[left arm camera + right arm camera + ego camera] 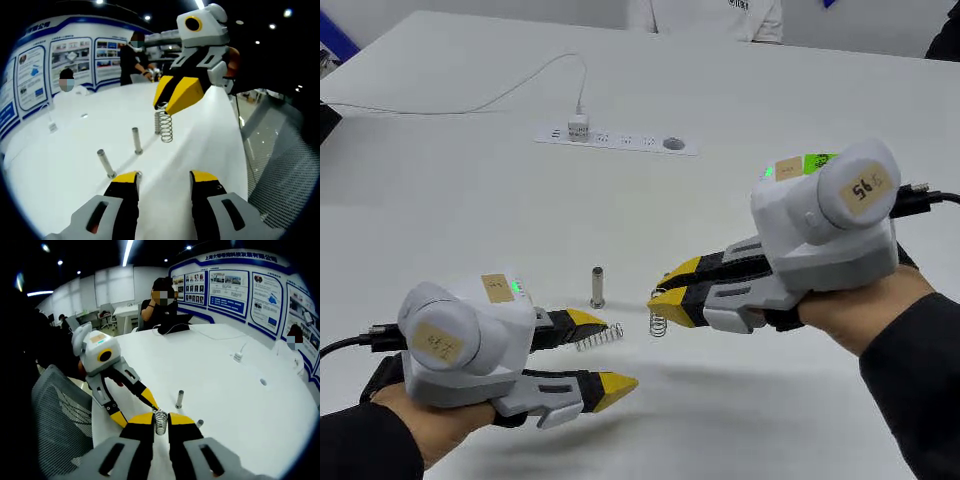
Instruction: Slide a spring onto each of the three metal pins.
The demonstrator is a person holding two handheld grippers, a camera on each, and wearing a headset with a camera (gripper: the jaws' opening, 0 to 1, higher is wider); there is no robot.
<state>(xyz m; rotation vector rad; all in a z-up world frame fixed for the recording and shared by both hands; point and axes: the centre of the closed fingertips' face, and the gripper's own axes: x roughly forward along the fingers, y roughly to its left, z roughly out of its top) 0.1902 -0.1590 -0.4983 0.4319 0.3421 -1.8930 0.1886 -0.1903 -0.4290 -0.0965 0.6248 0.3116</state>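
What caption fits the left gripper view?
Right gripper pinches a spring by its top beside two bare metal pins, beyond the open left gripper.

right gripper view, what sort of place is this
Probably an office or showroom meeting space: display boards on the wall, a large white table, a mesh office chair.

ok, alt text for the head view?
The right gripper pinches the top of an upright spring beside a metal pin standing on a white table. The left gripper is open, a second spring lying by its upper jaw; a power strip sits beyond.
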